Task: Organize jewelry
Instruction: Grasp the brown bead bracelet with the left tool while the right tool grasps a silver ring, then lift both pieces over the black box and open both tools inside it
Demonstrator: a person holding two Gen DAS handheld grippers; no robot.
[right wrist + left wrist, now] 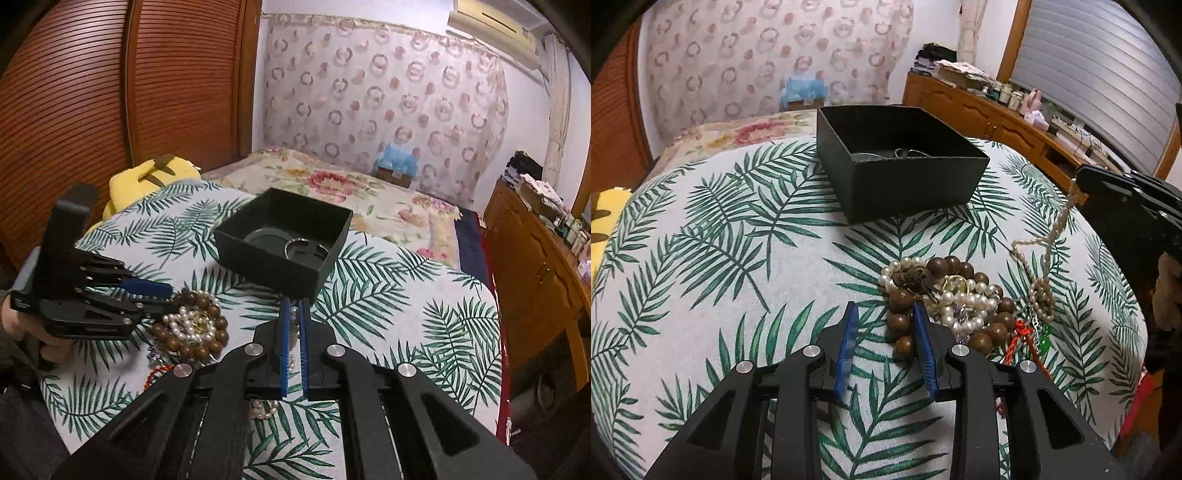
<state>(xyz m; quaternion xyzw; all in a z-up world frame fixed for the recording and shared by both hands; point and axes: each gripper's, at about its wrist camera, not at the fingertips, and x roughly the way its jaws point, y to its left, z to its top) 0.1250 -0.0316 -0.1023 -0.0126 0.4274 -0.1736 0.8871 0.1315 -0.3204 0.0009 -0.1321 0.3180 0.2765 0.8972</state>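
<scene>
A black open box (901, 173) stands on the leaf-print cloth, with a ring or bangle inside (295, 245). A pile of jewelry (953, 306) lies in front of it: brown wooden beads, white pearls, a red cord. My left gripper (884, 314) is open, its right finger against the wooden bead bracelet (901, 321). My right gripper (294, 308) is shut on a small-pearl necklace (1049, 254) and holds it up, the strand hanging to the cloth. The pile also shows in the right wrist view (192, 325).
The leaf-print cloth (720, 240) covers a rounded surface. A flowered bed (332, 184) lies behind. A yellow plush (155, 177) sits at the far left edge. A wooden dresser (997, 114) with clutter stands at the right.
</scene>
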